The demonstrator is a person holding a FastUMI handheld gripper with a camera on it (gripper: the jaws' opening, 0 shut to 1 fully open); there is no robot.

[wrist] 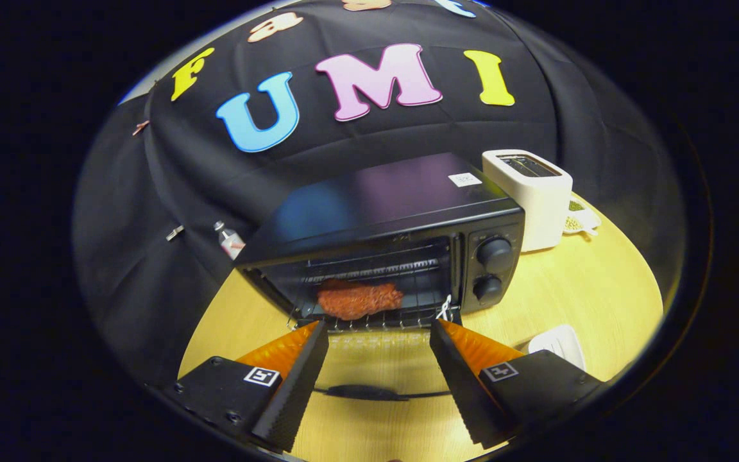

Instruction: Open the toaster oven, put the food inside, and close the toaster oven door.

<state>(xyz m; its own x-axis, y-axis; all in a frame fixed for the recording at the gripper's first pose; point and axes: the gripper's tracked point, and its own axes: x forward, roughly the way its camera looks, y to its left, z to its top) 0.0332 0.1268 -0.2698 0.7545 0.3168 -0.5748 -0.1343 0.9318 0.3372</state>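
Gripper view: my gripper (pixel 379 337) has its fingers spread wide and holds nothing, with the tips sitting just short of the toaster oven (pixel 382 240). The oven's glass door (pixel 369 366) is swung down flat towards me; I see bench wood through it and its dark handle (pixel 360 392) lies between my fingers, closer to me than the tips. The food (pixel 358 299), one reddish-brown slab, already rests on the wire rack (pixel 369 321) inside the cavity, just beyond the fingertips. My read: the placing is done, the fingers are parted because the food has been let go, and only the door remains to be closed. The handle lies below the fingers, so I'd judge I need to get under or behind the door edge to swing it up.

Counts: one toaster oven, two knobs (pixel 493 253) stacked on its right panel, one piece of food. One white slot toaster (pixel 530 196) stands just right of the oven, touching or nearly so. One small bottle (pixel 228 239) stands at the oven's left rear by the cloth. One white dish (pixel 562 343) lies on the bench (pixel 587 289) beside my right finger. Something pale with green bits sits behind the toaster; I can't tell what.
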